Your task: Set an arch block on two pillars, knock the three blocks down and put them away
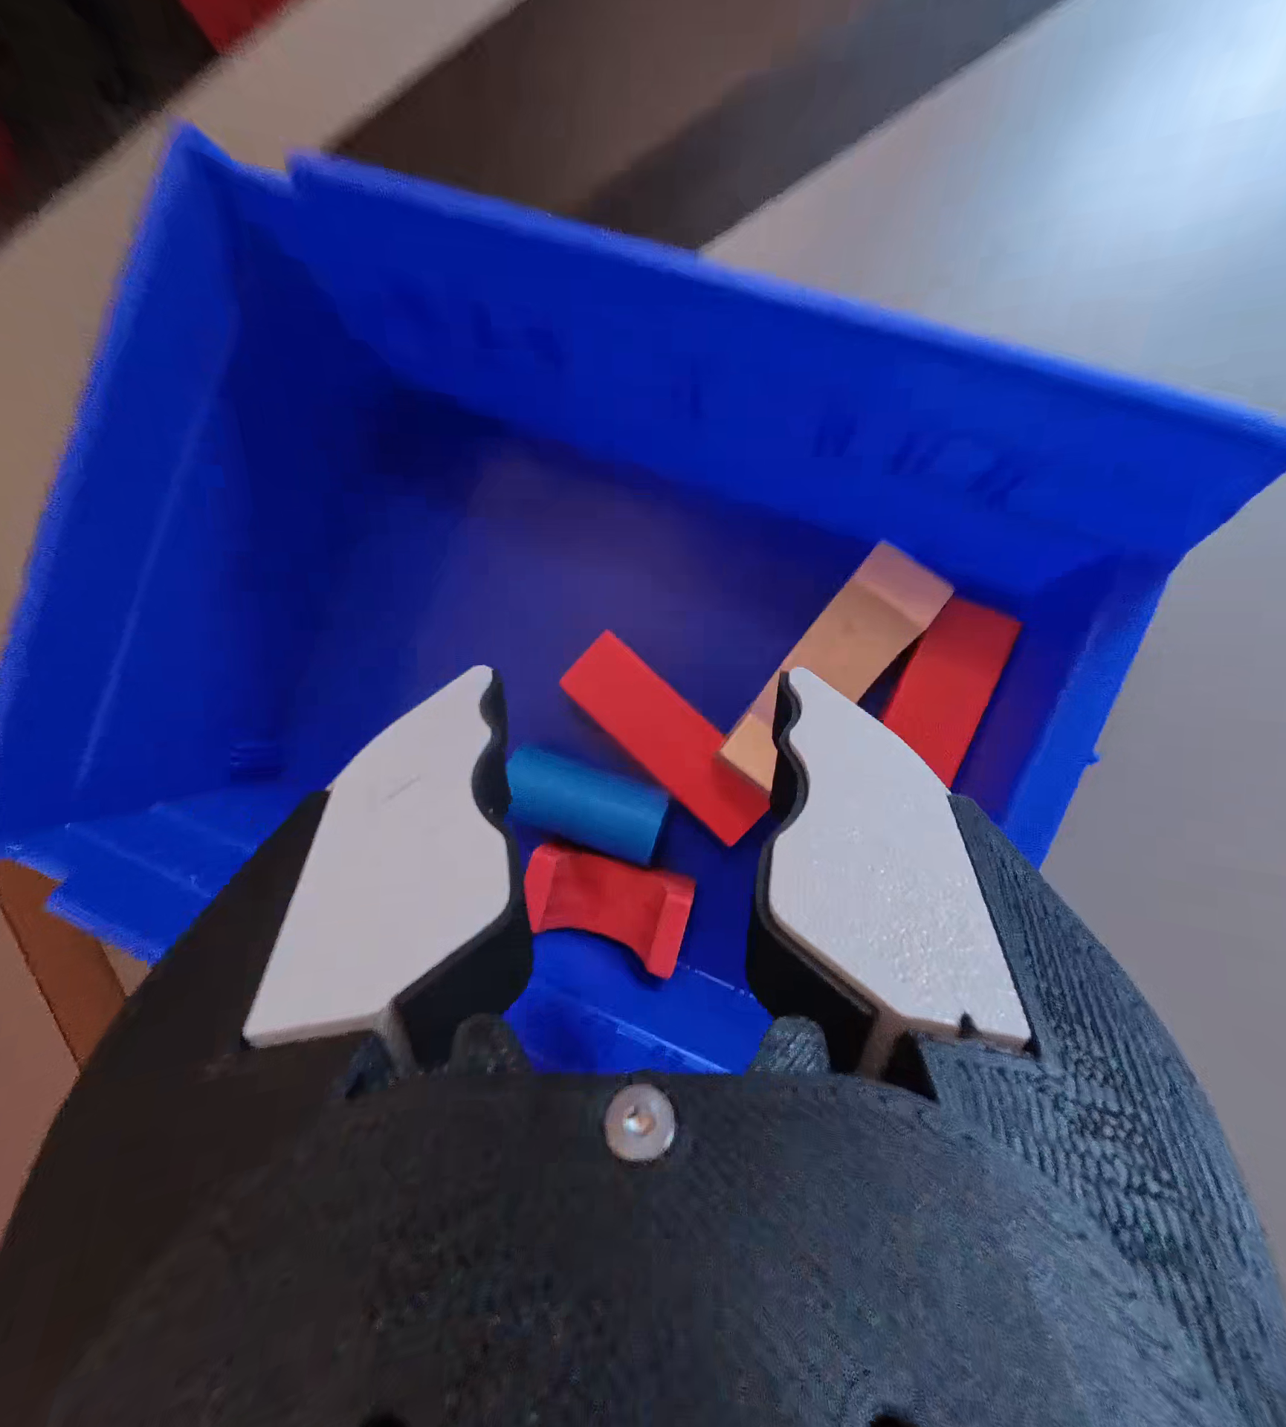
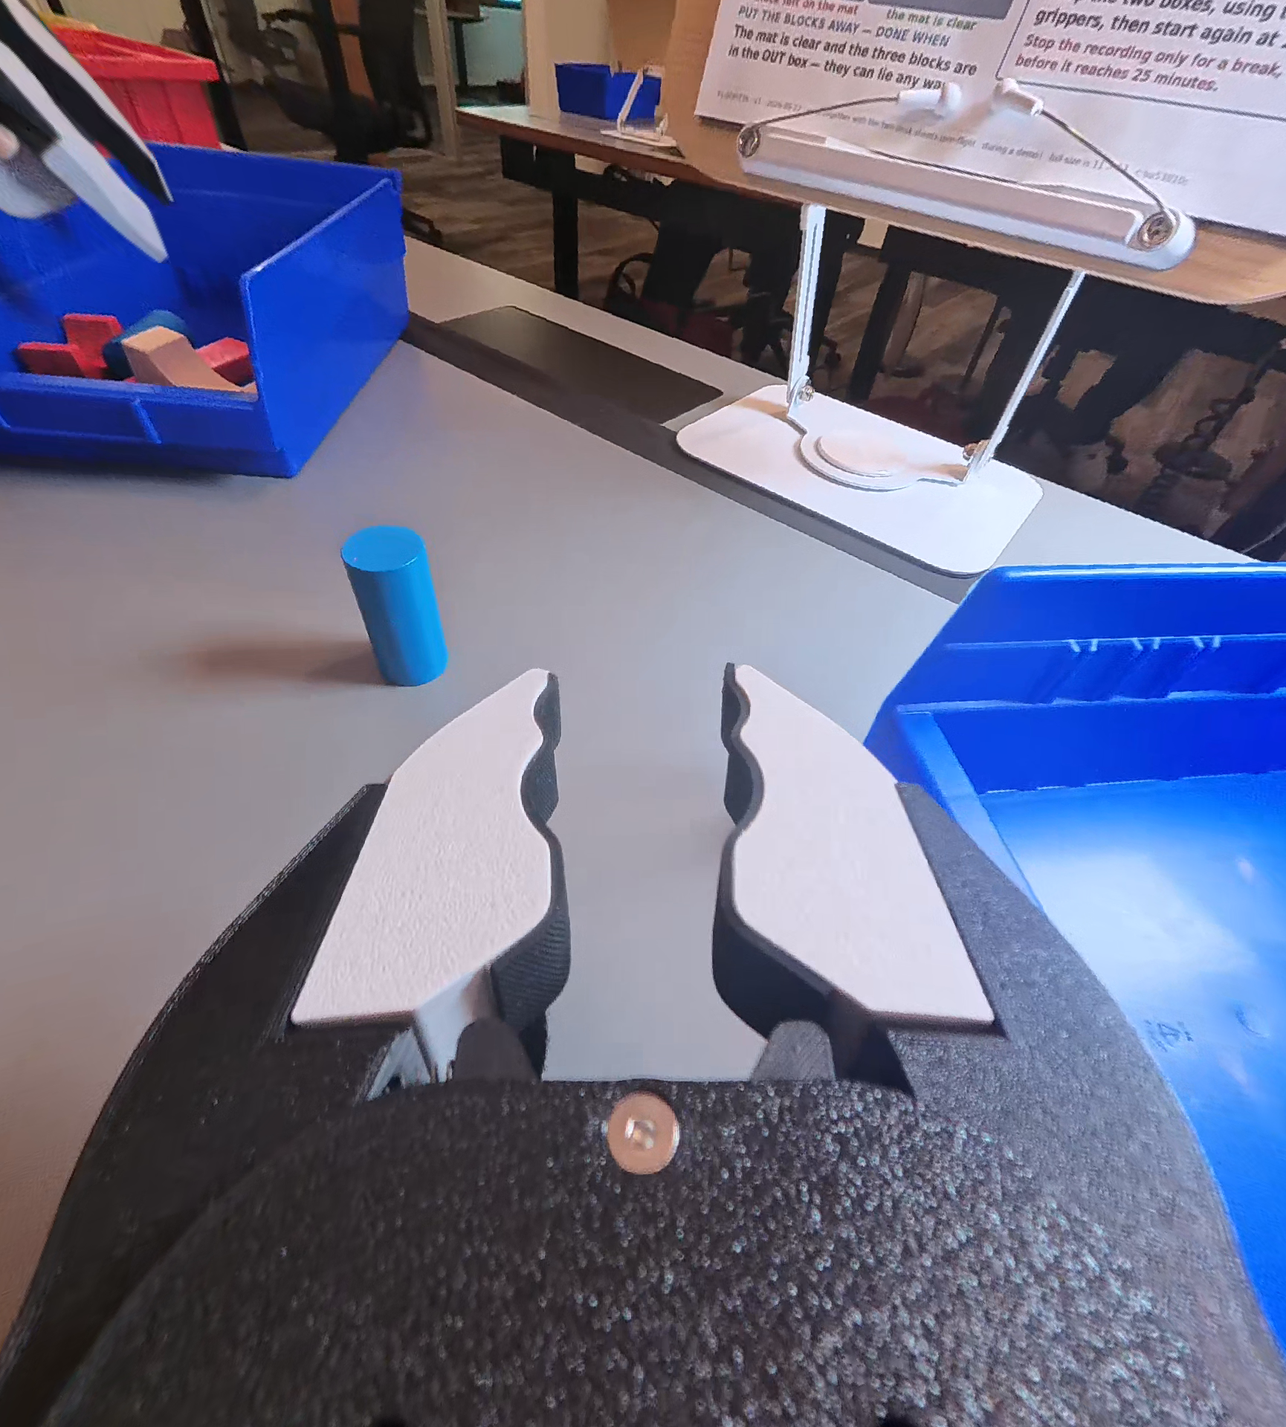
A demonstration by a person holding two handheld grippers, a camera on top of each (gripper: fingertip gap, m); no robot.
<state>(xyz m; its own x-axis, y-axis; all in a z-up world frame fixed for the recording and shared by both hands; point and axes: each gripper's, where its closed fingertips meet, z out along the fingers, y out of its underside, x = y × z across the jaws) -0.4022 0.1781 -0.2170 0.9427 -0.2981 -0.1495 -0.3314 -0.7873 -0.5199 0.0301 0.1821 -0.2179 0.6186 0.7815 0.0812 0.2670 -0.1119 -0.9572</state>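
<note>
My left tool [image 1: 636, 722] hangs spread and empty over the blue bin [image 1: 470, 371] to pick a second pillar, while my right tool [image 2: 640, 679], spread too, waits near the upright blue cylinder [image 2: 393, 606] on the desk [image 2: 161, 772].

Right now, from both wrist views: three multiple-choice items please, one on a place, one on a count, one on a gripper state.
1. Where does the upright blue cylinder stand?
A. On the grey table
B. In the bin beside the right gripper
C. On the white stand base

2. How many red blocks lie in the blue bin under the left gripper?
A. One
B. Three
C. Five

3. What is the state of the right gripper?
A. Shut on a cylinder
B. Shut on nothing
C. Open, holding nothing

Answers:
1 A, it stands alone on the bare tabletop, apart from both bins.
2 B, the left wrist view shows a red arch, a red plank and a red block under the tan one.
3 C, only table shows in the gap between its fingers.
</note>
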